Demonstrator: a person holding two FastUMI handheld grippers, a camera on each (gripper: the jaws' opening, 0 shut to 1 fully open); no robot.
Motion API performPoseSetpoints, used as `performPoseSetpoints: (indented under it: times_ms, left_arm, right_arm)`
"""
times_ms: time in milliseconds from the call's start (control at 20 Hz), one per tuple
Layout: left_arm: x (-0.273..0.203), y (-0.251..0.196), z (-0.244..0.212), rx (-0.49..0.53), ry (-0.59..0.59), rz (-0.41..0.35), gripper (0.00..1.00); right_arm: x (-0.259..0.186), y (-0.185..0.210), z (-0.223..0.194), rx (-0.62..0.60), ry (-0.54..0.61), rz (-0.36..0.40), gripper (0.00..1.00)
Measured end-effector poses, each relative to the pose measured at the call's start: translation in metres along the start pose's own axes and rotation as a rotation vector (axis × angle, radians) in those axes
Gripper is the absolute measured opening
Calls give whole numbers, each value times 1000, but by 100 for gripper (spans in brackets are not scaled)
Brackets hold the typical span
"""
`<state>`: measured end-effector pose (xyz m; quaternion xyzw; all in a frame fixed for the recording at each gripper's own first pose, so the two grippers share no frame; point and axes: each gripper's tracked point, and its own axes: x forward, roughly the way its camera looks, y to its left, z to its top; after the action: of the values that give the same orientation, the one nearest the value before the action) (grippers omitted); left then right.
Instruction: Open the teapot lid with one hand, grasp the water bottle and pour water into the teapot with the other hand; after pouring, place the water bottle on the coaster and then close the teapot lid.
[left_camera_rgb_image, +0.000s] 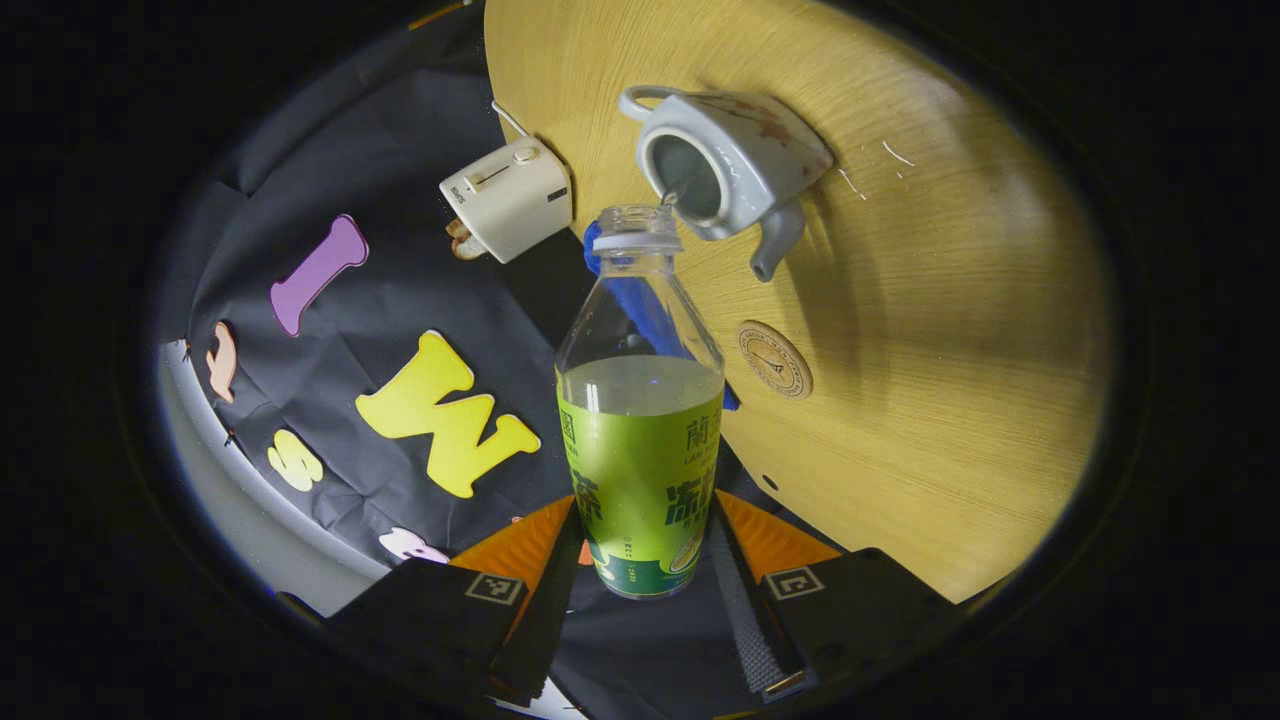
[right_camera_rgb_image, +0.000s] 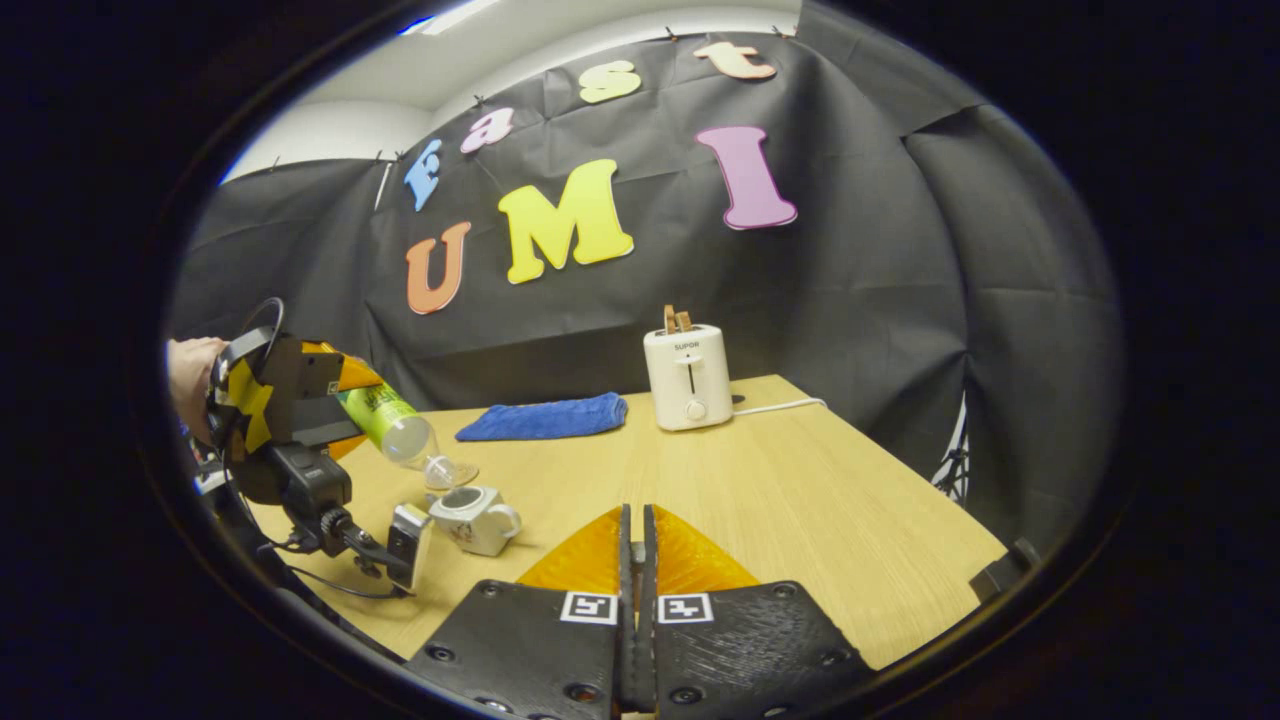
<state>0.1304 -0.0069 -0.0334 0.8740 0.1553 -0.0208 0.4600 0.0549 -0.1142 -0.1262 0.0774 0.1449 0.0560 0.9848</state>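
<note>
The left gripper has its jaws clamped on the water bottle, tilted with its mouth at the open teapot near the surface's left edge (coaster just beside). The right gripper, jaws closed empty, hangs over bare surface.

The left tool clamps the green-labelled water bottle, its open neck meeting the lidless teapot at twelve o'clock. A coaster lies on the desk at two o'clock, a toaster at eleven.
</note>
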Motion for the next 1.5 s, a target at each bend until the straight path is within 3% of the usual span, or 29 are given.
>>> performPoseSetpoints:
  times_ms: [500, 1000, 1250, 1300, 1500]
  left_arm:
    - [-8, 16, 5, 121, 9, 40, 72]
    - [-6, 16, 1, 71, 3, 34, 72]
    - [-3, 6, 0, -94, -29, 31, 72]
    - [-5, 2, -1, -163, -38, 29, 72]
    - [-9, -45, 7, -531, -69, -94, 73]
  right_arm:
    - [-3, -3, 3, 10, -6, -1, 0]
    - [-6, -2, 6, 7, -14, 2, 0]
    - [-9, -3, 9, 4, -24, -3, 0]
    - [-10, -4, 10, 7, -27, -3, 0]
    - [-13, -4, 15, 13, -35, 2, 0]
